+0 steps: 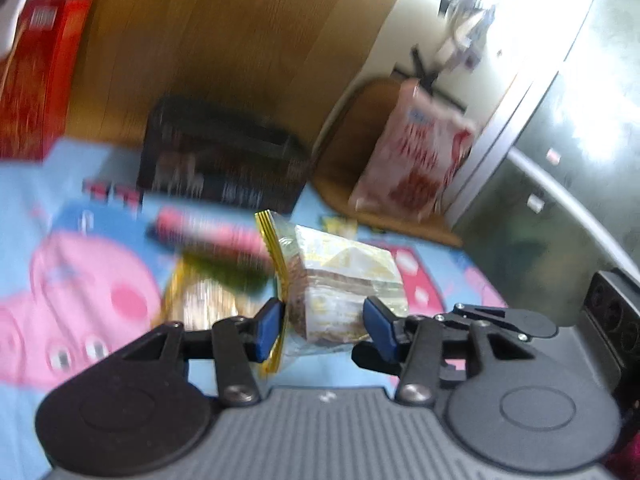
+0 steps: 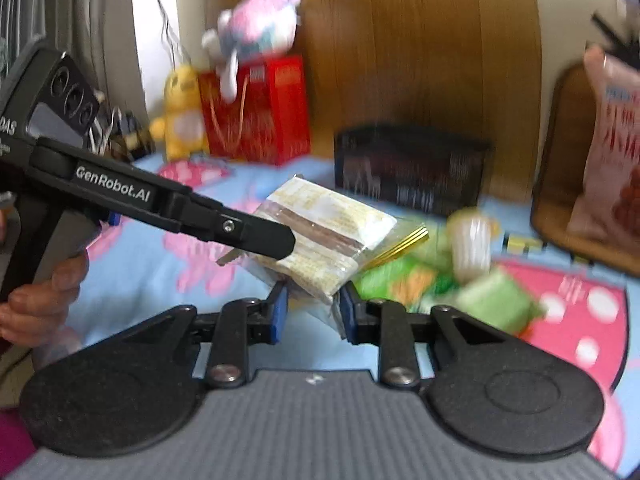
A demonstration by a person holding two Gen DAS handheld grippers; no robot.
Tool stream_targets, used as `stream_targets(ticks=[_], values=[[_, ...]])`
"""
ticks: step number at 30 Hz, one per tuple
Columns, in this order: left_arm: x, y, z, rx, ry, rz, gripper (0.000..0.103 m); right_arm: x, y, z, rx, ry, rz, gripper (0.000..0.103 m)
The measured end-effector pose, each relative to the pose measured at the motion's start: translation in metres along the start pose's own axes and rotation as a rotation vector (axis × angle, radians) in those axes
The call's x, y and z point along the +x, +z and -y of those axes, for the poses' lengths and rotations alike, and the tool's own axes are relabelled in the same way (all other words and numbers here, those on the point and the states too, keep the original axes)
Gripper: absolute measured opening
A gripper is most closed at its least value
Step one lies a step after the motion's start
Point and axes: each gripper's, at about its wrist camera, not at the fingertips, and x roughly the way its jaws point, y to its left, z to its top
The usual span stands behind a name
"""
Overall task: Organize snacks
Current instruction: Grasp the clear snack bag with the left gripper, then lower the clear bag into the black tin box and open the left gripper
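A clear packet of layered wafer biscuits point(image 1: 340, 280) with a gold sealed edge is held above the blue cartoon cloth point(image 1: 48, 208). My left gripper point(image 1: 324, 322) is shut on one end of it. My right gripper point(image 2: 313, 312) is shut on the other end of the same packet point(image 2: 320, 232). The left gripper's black finger point(image 2: 256, 232) crosses the right wrist view and presses the packet's side. A black mesh basket point(image 1: 224, 156) stands behind by the wooden panel; it also shows in the right wrist view point(image 2: 412, 168).
Green snack packets point(image 2: 472, 292) lie on the cloth at right. A pink bar point(image 1: 208, 232) and a gold-green packet point(image 1: 200, 292) lie left. A pink snack bag point(image 1: 420, 152) leans on a wooden chair. A red gift bag point(image 2: 260, 112) and plush toys point(image 2: 256, 32) stand behind.
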Motion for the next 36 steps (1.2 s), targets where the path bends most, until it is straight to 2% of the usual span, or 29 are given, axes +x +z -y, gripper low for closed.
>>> stream_targets(ticks=[4, 6, 9, 12, 14, 15, 16, 19, 22, 23, 24, 27, 29, 32, 34, 36], values=[[0.016, 0.062, -0.009, 0.030, 0.023, 0.076, 0.046, 0.027, 0.051, 0.027, -0.010, -0.016, 0.050, 0.031], [0.036, 0.093, -0.014, 0.035, 0.053, 0.093, 0.047, 0.050, 0.079, 0.049, 0.021, -0.017, 0.038, 0.031], [0.074, 0.135, -0.028, 0.029, 0.104, 0.093, 0.047, 0.089, 0.104, 0.080, 0.055, -0.035, 0.012, 0.031], [0.110, 0.157, -0.045, -0.003, 0.150, 0.068, 0.048, 0.125, 0.113, 0.101, 0.083, -0.057, -0.030, 0.034], [0.128, 0.160, -0.055, -0.010, 0.203, 0.064, 0.053, 0.140, 0.110, 0.109, 0.080, -0.095, -0.045, 0.038], [0.133, 0.158, -0.058, -0.011, 0.224, 0.058, 0.056, 0.144, 0.107, 0.111, 0.075, -0.120, -0.057, 0.048], [0.135, 0.156, -0.063, -0.014, 0.220, 0.049, 0.056, 0.145, 0.104, 0.114, 0.074, -0.132, -0.054, 0.050], [0.118, 0.147, -0.071, -0.007, 0.196, 0.091, 0.056, 0.127, 0.095, 0.126, 0.111, -0.122, -0.018, 0.050], [0.095, 0.139, -0.082, 0.036, 0.282, 0.163, 0.068, 0.104, 0.084, 0.133, 0.163, -0.070, -0.006, 0.049], [0.090, 0.138, -0.092, 0.020, 0.318, 0.176, 0.077, 0.099, 0.078, 0.134, 0.170, -0.056, -0.016, 0.050], [0.089, 0.138, -0.103, -0.017, 0.333, 0.168, 0.078, 0.097, 0.073, 0.136, 0.178, -0.047, -0.034, 0.049], [0.103, 0.139, -0.135, -0.156, 0.325, 0.096, 0.078, 0.108, 0.067, 0.147, 0.236, -0.101, -0.092, 0.049], [0.112, 0.138, -0.145, -0.201, 0.324, 0.074, 0.078, 0.112, 0.066, 0.159, 0.307, -0.117, -0.080, 0.050], [0.122, 0.136, -0.145, -0.202, 0.309, 0.058, 0.074, 0.124, 0.071, 0.174, 0.413, -0.085, -0.058, 0.052], [0.134, 0.134, -0.138, -0.204, 0.288, 0.030, 0.068, 0.133, 0.072, 0.179, 0.458, -0.028, -0.055, 0.054], [0.137, 0.127, -0.131, -0.205, 0.287, 0.028, 0.072, 0.138, 0.077, 0.172, 0.437, -0.032, -0.061, 0.062]])
